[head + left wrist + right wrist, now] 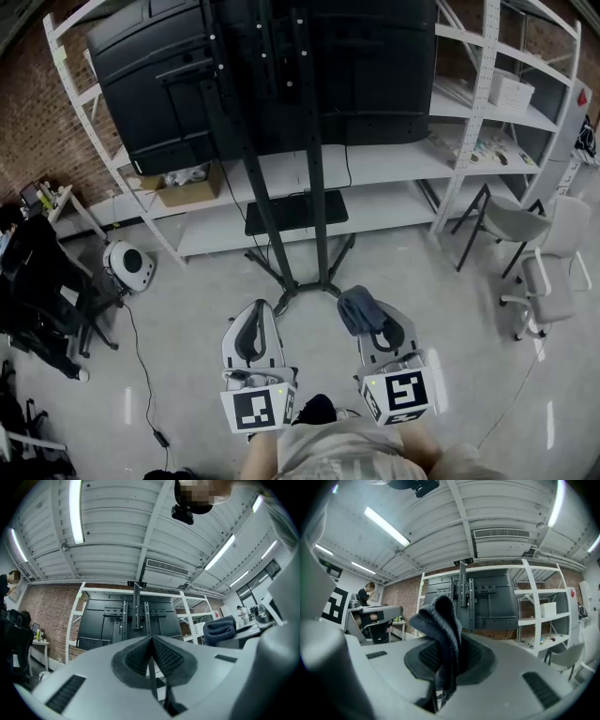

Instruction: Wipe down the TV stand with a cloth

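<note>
The black TV stand (pixel 281 178) rises ahead of me, its twin poles carrying a large black screen (pixel 272 75) seen from the back, with a black tray (pixel 295 211) low on the poles. My right gripper (pixel 367 317) is shut on a dark blue-grey cloth (pixel 359 307), which bunches up above the jaws (pixel 440 620). My left gripper (pixel 254 323) is shut with nothing in it, its pads pressed together (pixel 151 656). Both grippers hover near the stand's floor base (pixel 300 281), short of touching it.
White metal shelving (pixel 469 141) runs behind the stand, holding a cardboard box (pixel 187 187) and small items. Grey chairs (pixel 548 262) stand at the right. A black chair (pixel 47 281), a round white device (pixel 129 265) and a floor cable (pixel 141 366) lie at the left.
</note>
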Tool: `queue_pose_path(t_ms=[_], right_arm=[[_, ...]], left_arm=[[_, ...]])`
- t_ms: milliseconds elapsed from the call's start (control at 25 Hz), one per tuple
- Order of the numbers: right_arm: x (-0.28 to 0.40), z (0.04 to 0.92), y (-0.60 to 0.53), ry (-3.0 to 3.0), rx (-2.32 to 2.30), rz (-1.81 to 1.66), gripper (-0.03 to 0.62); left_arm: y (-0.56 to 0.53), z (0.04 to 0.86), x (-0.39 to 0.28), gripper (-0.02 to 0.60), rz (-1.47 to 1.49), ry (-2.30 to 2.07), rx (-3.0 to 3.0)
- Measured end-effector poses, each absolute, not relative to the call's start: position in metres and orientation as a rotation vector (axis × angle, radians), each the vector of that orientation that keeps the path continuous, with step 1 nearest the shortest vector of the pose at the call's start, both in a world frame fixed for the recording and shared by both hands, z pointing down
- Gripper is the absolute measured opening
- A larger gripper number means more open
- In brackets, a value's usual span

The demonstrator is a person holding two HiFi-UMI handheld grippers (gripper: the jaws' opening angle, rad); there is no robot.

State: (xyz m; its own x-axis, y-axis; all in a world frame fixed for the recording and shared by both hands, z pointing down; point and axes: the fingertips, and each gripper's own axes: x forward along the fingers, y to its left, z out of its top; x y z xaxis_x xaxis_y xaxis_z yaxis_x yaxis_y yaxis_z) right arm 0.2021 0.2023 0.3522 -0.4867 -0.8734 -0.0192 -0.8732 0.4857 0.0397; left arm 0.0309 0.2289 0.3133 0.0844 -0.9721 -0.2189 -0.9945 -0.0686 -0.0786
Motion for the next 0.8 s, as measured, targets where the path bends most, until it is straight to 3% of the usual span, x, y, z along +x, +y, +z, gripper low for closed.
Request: queue_pose_path(t_ms=[520, 800], right_arm=[[0.181, 0.382, 0.173, -2.71, 1.475, 0.023, 0.057], [0.195, 0.365, 0.125, -2.693, 1.597, -0.004, 0.057]], left_arm=[[0.2, 0.339, 0.001, 0.015, 0.183, 2.086, -2.134], [0.138, 0.332, 0.021, 0.015, 0.218, 1.972, -2.19]])
